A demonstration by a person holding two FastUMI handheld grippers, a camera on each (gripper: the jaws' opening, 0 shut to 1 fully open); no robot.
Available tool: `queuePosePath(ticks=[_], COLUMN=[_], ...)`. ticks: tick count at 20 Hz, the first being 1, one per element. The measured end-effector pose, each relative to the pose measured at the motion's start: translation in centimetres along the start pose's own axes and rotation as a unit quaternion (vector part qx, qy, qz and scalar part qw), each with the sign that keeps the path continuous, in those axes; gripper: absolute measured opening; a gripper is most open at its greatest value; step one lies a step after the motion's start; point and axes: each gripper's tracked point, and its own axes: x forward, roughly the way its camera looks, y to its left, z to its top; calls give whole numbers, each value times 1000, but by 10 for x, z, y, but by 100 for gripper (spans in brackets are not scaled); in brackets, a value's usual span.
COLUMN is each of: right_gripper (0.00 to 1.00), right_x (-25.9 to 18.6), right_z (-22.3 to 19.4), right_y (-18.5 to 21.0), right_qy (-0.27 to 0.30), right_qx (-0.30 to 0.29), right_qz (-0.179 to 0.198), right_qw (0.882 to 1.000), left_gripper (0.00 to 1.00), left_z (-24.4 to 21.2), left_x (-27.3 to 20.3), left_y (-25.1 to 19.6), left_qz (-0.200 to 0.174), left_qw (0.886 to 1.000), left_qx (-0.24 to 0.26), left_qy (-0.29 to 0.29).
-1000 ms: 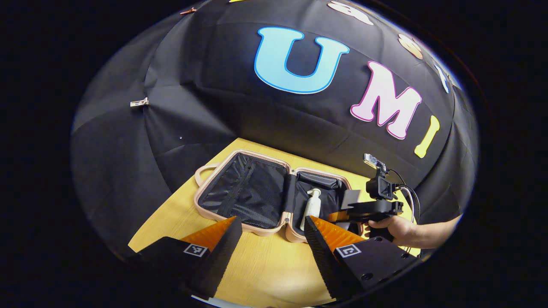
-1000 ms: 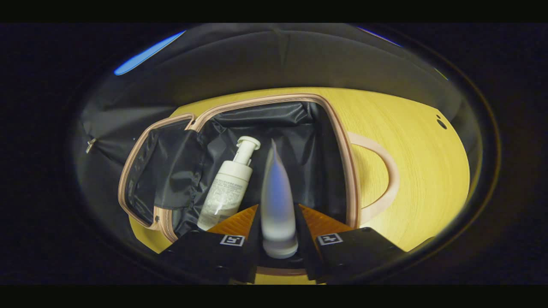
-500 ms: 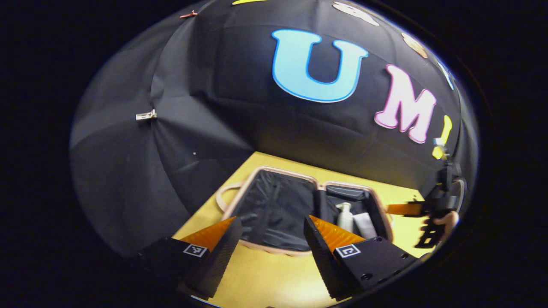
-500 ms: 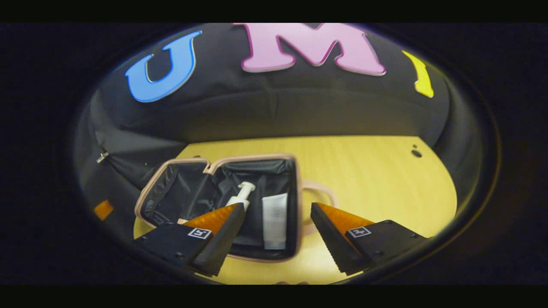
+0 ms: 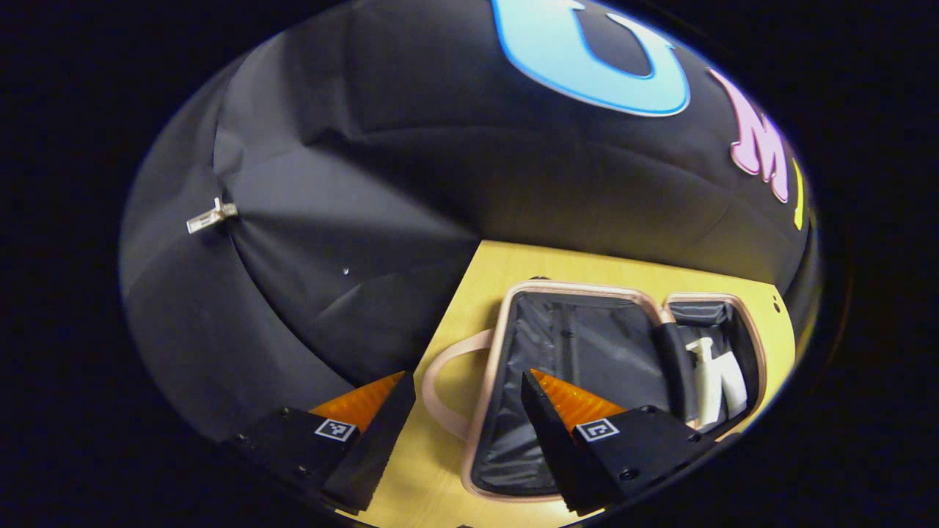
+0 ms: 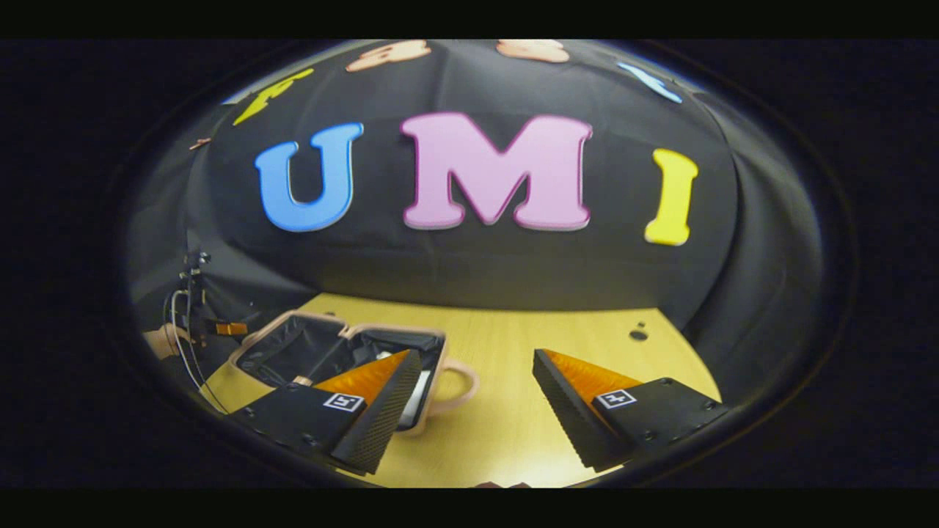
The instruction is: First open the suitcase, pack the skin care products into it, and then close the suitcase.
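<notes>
The suitcase lies open flat on the table, and a pump bottle and a tube lie side by side in its right half, so opening looks done and packing appears finished as far as can be seen. Closing is what is left: the left gripper hovers, fingers apart and empty, over the near left edge by the handle. The right gripper, also apart and empty, hangs over bare table right of the suitcase.
</notes>
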Motion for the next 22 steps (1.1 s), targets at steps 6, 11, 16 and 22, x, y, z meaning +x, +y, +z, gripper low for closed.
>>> queuePosePath(ticks=[6, 11, 16, 22], right_gripper=[98, 97, 98, 97], right_x=[-27, -36, -37, -35], right_z=[27, 6, -2, -19], right_y=[-30, -30, -25, -35], right_qy=[-40, -22, -21, -3], right_qx=[-42, -55, -67, -49], right_qz=[-42, -45, -45, -60], right_qw=[997, 997, 996, 997], left_gripper=[93, 81, 59, 27], left_z=[-9, -46, -59, -58], left_x=[54, 79, 83, 84], left_y=[41, 26, 16, 20], left_qz=[-13, -44, -72, -67], left_qw=[998, 990, 984, 985], left_qx=[-26, -18, -57, -66], left_qy=[52, 130, 155, 147])
